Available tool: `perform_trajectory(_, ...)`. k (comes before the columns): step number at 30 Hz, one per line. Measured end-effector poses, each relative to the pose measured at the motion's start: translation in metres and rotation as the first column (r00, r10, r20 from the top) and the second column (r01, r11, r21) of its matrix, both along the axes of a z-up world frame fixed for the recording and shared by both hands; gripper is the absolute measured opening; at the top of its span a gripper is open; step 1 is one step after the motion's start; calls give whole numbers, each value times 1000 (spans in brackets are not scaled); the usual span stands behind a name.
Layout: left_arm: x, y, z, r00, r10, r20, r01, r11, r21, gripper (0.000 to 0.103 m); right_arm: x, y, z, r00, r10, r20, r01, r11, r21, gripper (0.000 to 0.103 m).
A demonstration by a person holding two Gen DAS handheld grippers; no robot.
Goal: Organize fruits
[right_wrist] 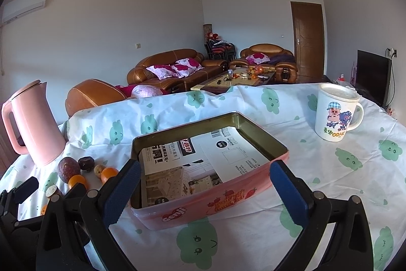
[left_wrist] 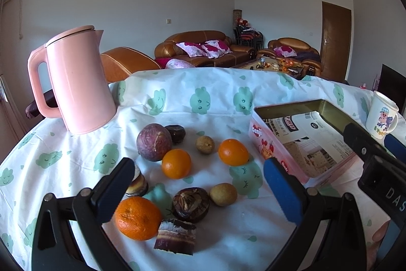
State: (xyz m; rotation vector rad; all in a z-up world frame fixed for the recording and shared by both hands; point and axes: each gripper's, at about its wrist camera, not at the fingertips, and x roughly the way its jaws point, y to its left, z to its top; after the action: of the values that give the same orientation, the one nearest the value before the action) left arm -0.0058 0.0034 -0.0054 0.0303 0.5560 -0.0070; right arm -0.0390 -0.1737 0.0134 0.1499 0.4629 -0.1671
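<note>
Fruits lie on the cloth-covered table: a large mandarin [left_wrist: 137, 217], two smaller oranges [left_wrist: 176, 163] [left_wrist: 233, 152], a purple passion fruit [left_wrist: 154, 142], two small brown longans [left_wrist: 223, 194] [left_wrist: 205, 144] and dark wrinkled fruits [left_wrist: 190, 204] [left_wrist: 175, 133]. My left gripper [left_wrist: 200, 192] is open and empty above them. The pink tin box [right_wrist: 210, 197], lined with printed paper, stands to the right; it also shows in the left wrist view [left_wrist: 279, 159]. My right gripper [right_wrist: 205, 191] is open and empty, its jaws either side of the tin's near wall.
A pink kettle [left_wrist: 76, 83] stands at the back left. A white cartoon mug [right_wrist: 336, 116] stands at the back right. Two layered cake pieces [left_wrist: 175, 236] [left_wrist: 137, 183] lie among the fruits. The table's far edge drops off toward sofas.
</note>
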Motion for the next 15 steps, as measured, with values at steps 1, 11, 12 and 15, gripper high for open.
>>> perform_trajectory(1, 0, 1, 0, 1000, 3, -3, -3, 1000, 0, 103, 0, 0, 0, 1000, 3, -1, -3, 1000, 1, 102)
perform_trajectory(11, -7, 7, 2, 999, 13, -29, -13, 1000, 6, 103, 0, 1, -1, 999, 46, -19, -46, 999, 19, 102)
perform_trajectory(12, -10, 12, 2, 999, 7, -35, -7, 1000, -5, 103, 0, 2, -1, 998, 58, -24, -57, 998, 27, 102)
perform_trajectory(15, -20, 33, 4, 999, 0, -51, -2, 999, -45, 103, 3, 3, -5, 993, 108, -46, -105, 993, 59, 102)
